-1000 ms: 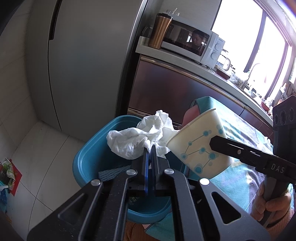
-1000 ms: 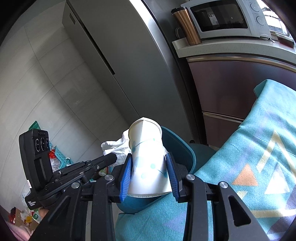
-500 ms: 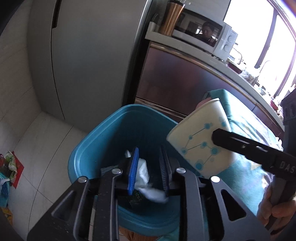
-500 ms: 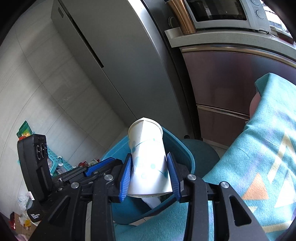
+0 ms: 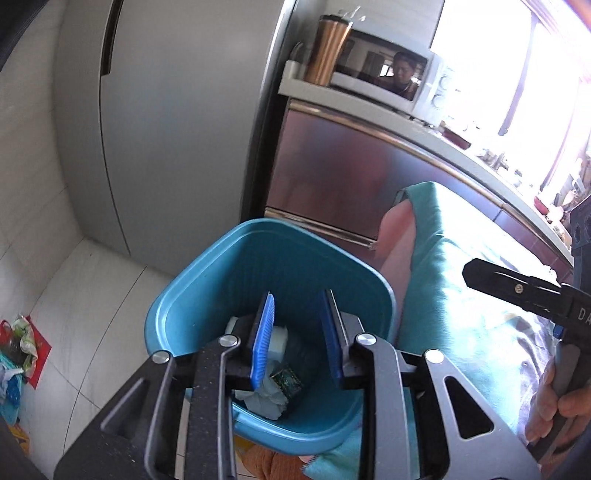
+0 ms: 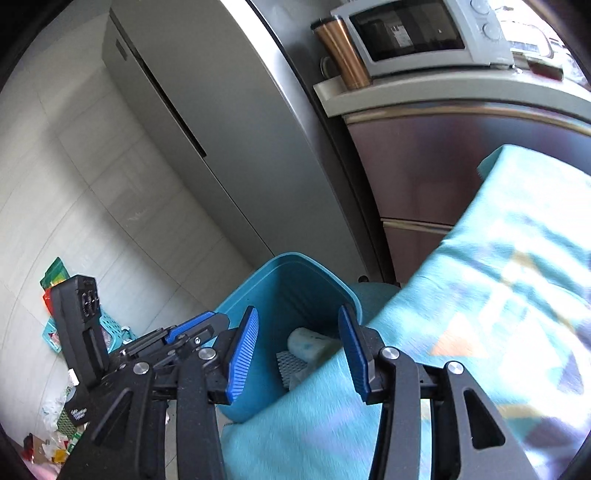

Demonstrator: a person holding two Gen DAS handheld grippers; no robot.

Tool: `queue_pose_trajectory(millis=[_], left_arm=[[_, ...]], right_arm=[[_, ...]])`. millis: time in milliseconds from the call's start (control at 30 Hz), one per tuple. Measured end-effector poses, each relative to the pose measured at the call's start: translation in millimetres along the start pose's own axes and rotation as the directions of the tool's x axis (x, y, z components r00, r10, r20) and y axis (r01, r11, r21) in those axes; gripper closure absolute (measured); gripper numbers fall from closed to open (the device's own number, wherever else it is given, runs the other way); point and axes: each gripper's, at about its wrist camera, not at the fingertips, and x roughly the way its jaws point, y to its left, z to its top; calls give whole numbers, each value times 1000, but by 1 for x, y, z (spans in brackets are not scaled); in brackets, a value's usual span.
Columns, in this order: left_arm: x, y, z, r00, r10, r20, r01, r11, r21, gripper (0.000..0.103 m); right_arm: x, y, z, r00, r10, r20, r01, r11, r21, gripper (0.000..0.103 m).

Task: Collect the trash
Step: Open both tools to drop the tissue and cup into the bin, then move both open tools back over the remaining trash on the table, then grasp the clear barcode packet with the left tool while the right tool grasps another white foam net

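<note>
The white paper cup with blue dots (image 6: 308, 341) lies on its side at the bottom of the teal plastic waste bin (image 5: 207, 291), beside a crumpled white tissue (image 5: 264, 398) and a small dark green wrapper (image 5: 286, 380). From the left wrist view most of that pile is covered by the blue pads, so only scraps of it show; from the right wrist view the edge of the turquoise patterned cloth (image 6: 480, 295) cuts off the bin's near wall and part of the cup. A piece of white mesh material (image 6: 291, 363) sits next to the cup, though what it is I cannot make out.

The left gripper (image 5: 297, 332) hangs over the bin mouth, its fingers a little apart with nothing between them, having just been opening. The right gripper (image 6: 299, 349) also stands over the bin, its fingers spread wider and empty, and it too has just been opening. The person's hand (image 5: 561, 402) on the right gripper's handle is cropped at the picture's edge.

Behind the bin stand a grey refrigerator (image 5: 166, 129), a copper-coloured tumbler (image 6: 343, 55) and a white microwave (image 6: 417, 33) on the counter (image 6: 424, 92). The litter on the floor at far left is too blurred to name.
</note>
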Motion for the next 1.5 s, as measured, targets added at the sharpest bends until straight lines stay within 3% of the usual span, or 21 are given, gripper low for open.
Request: queue_pose_trajectory(millis=[233,467,633,800,1000,1100,1300,1433,1500], left_arm=[[-27,-32,0,995,-92,48,88,994,70,72],[-42,-87,-4,968,-244,51,233,959,163,68],[-38,-144,-14,942,-337,-2,326,912,250,65],[-27,-205,-31,907,-413,-86,418,850,321,63],[-6,-272,-53,846,-487,-217,533,763,366,60],[9,-302,-62,820,-501,-276,572,728,379,56],[27,-338,-72,786,-510,-350,617,690,379,52],[36,-358,-74,788,-489,-374,613,678,405,48],[43,-366,-75,787,-472,-398,613,675,410,40]], right_arm=[[-62,-5,-10,995,-27,97,32,998,-50,52],[-118,-31,-34,979,-103,176,106,994,-10,51],[-160,-55,-55,955,-186,231,177,982,60,51],[-205,-86,-76,915,-297,274,264,952,153,51],[-237,-136,-93,875,-398,275,315,900,300,51],[-243,-157,-98,874,-402,272,299,887,351,51],[-233,-186,-94,891,-370,264,244,879,410,51],[-227,-199,-91,901,-345,263,204,872,444,51],[-224,-205,-90,907,-326,267,175,868,464,51]])
